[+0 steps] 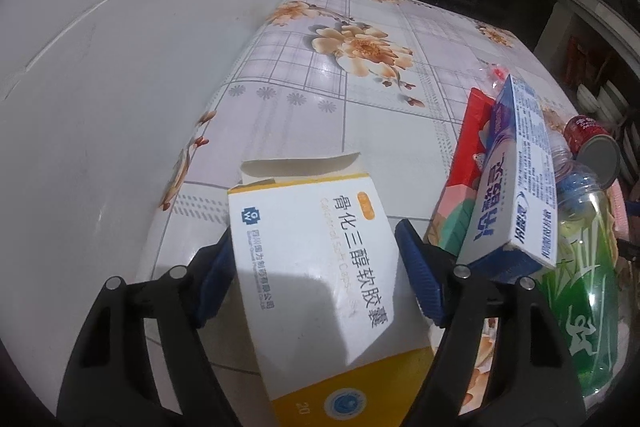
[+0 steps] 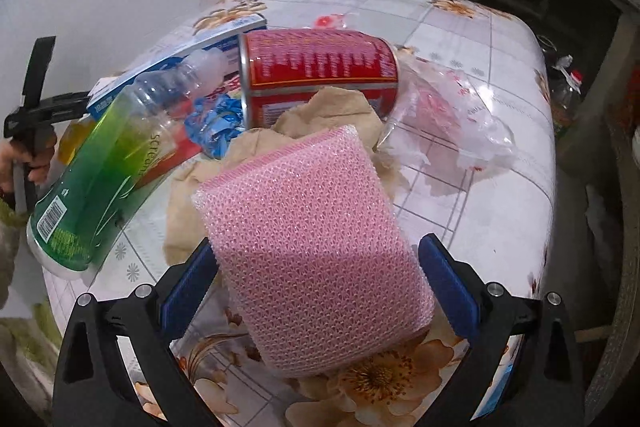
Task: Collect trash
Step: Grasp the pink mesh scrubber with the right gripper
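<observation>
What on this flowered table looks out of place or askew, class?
The green bottle and the red can lie tipped on their sides. The white medicine box has its end flap open. A pink sponge sits among crumpled brown paper and a clear plastic bag, though it looks clean and whole.

Surface (image 2: 480, 211): glossy floral/grid-print cover, up against white wall. On it: crumpled tan paper (image 2: 332, 111) near middle, red can (image 2: 320, 67) on its side behind it, clear plastic bag (image 2: 452, 115) to the can's right, green bottle (image 2: 104, 171) lying on its side at left w/ blue wrapper (image 2: 216, 123) beside it.
</observation>
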Demonstrator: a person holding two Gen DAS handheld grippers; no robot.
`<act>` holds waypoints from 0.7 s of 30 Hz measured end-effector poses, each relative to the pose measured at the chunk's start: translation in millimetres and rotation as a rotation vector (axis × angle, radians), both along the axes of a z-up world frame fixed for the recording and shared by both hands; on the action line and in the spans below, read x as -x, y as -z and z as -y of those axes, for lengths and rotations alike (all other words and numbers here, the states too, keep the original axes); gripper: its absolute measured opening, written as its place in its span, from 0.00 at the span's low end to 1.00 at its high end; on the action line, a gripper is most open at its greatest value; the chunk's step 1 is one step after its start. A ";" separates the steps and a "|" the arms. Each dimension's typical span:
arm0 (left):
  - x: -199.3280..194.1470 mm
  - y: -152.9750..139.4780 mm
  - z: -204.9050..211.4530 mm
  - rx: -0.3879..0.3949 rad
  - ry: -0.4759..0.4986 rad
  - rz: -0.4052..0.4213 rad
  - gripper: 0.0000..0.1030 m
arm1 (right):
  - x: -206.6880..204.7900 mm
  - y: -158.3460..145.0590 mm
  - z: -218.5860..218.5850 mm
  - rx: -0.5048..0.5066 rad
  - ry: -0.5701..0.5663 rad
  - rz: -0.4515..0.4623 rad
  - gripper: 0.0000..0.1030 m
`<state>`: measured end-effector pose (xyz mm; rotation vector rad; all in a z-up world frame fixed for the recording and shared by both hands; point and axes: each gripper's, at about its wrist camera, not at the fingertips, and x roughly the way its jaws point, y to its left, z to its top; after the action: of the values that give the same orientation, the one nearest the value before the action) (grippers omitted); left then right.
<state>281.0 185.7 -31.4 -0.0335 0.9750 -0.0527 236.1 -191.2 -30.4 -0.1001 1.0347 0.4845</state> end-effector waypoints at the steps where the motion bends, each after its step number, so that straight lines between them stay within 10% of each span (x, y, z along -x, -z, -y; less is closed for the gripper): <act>1: 1.1 -0.4 -0.2 0.003 -0.002 0.001 0.69 | 1.4 -0.5 0.7 0.004 0.007 0.005 0.90; 21: 39.4 -46.7 -5.5 0.023 -0.028 0.123 0.69 | 55.7 -34.4 31.5 -0.140 0.177 0.092 0.86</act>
<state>241.6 191.2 15.3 -0.0640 0.8508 -0.0394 180.3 -222.7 3.9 0.0924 0.9075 0.3865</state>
